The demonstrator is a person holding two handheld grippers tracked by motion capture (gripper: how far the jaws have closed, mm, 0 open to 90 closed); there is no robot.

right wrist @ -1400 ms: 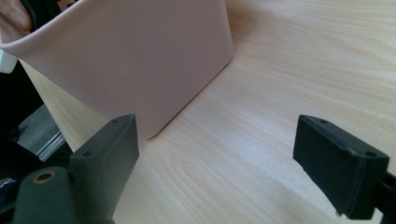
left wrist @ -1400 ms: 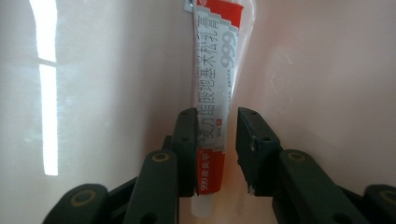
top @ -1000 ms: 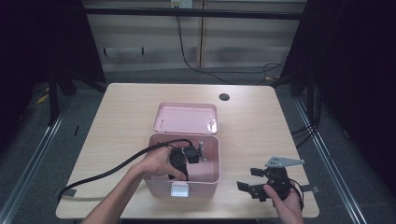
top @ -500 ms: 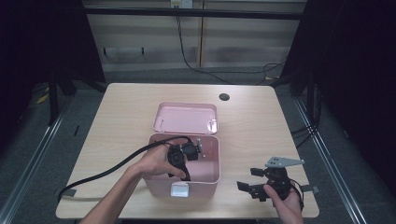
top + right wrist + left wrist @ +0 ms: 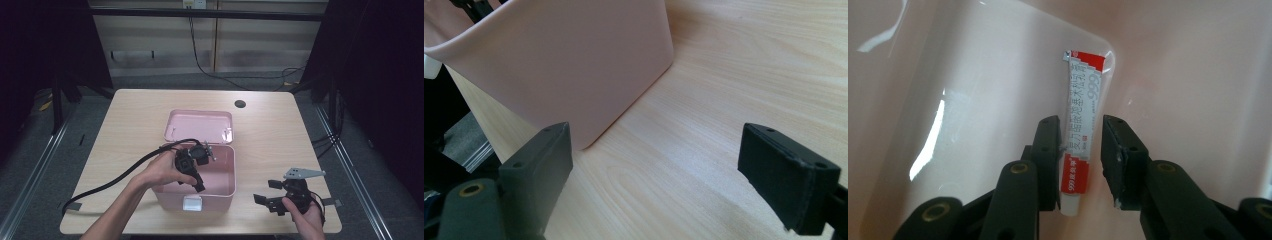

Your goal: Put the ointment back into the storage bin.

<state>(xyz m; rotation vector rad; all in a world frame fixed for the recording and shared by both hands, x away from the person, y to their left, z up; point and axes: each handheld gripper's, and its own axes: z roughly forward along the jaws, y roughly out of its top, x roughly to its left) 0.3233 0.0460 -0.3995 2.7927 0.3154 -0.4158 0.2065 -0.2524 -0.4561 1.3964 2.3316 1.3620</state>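
Open pink box (image 5: 220,192) at the middle of the table (image 5: 280,125), lid (image 5: 200,125) leaning back from the box's far rim.

Left gripper (image 5: 199,186) reaching over the box's left rim, jaws angled down into the cavity. Jaws narrow, just drawn in further, with a red-and-white tube (image 5: 1083,100) pinched between the pads. In the left gripper view, nearer half of the tube between the jaws, farther half standing clear beyond the fingertips against the box's pale inner wall.

Key relation: long axis of the tube in line with the jaws, not across them. Flat crimped end pointing away from the gripper, toward the rounded inner corner of the box; white cap end pointing back toward the gripper's body. Grip falling on the tube's printed flat faces, near its middle and toward the cap. Tube seemingly off the box floor, though contact at the far end not certain from these views.

Right gripper (image 5: 267,192) outside the box, near its right wall, low over the table. Jaws wide apart, nothing between them; box's outer corner ahead of them in the right gripper view.

Nearer hand: the left, already inside the box and on the tube. Judged step: lifting the tube out. Likely need: a straight rise clear of the box's rim, crimped end leading or trailing without catching the wall. Possible risk: swivel of the slim tube about the pads, given a hold on one short stretch of its length.
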